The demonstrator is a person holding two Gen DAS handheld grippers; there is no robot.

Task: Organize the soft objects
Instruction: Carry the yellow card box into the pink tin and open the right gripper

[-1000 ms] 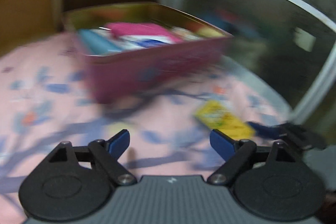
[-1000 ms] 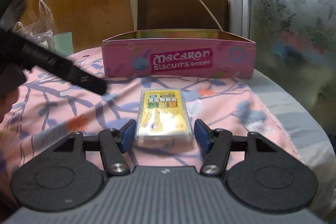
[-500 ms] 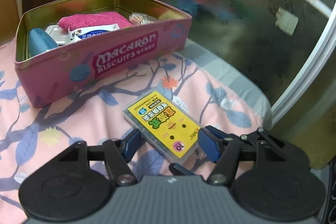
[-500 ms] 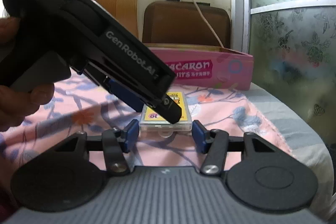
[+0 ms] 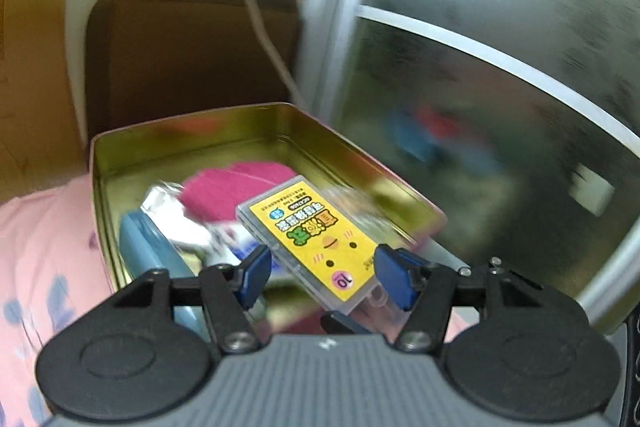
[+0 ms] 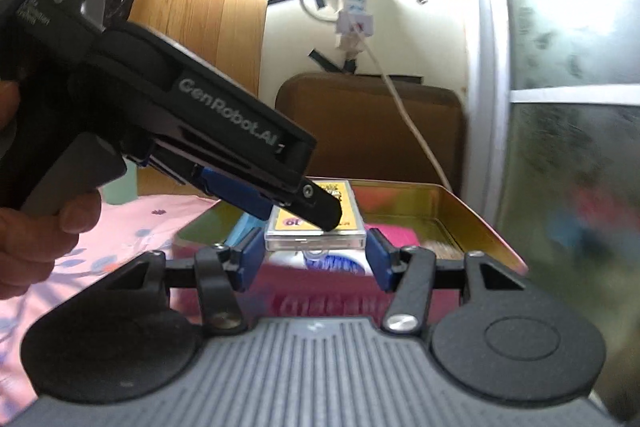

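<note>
Lifted off the bedspread, yellow card case (image 5: pixel 320 243) now hangs over tin (image 5: pixel 360 155); both hand-held grippers, left hand-held gripper (image 5: pixel 322 277) at its 6 o'clock end, right hand-held gripper (image 6: pixel 314 259), clamp it. Rigid, slick, prob. light: grip edges.

A brown padded headboard (image 6: pixel 372 131) is standing against a cream wall (image 6: pixel 420 39) at the back. Above the headboard, a white plug (image 6: pixel 356 19) is hanging on the wall with black tape strips beside it, and a white cable (image 6: pixel 412 135) is running down from it across the headboard. Left of the headboard, a wooden panel (image 6: pixel 208 27) is leaning upright. Right of the headboard, a white-framed frosted glass door (image 5: pixel 500 67) is catching bright daylight. In front of the headboard, a pink sheet (image 5: pixel 44 247) with blue leaf prints is covering the bed.
</note>
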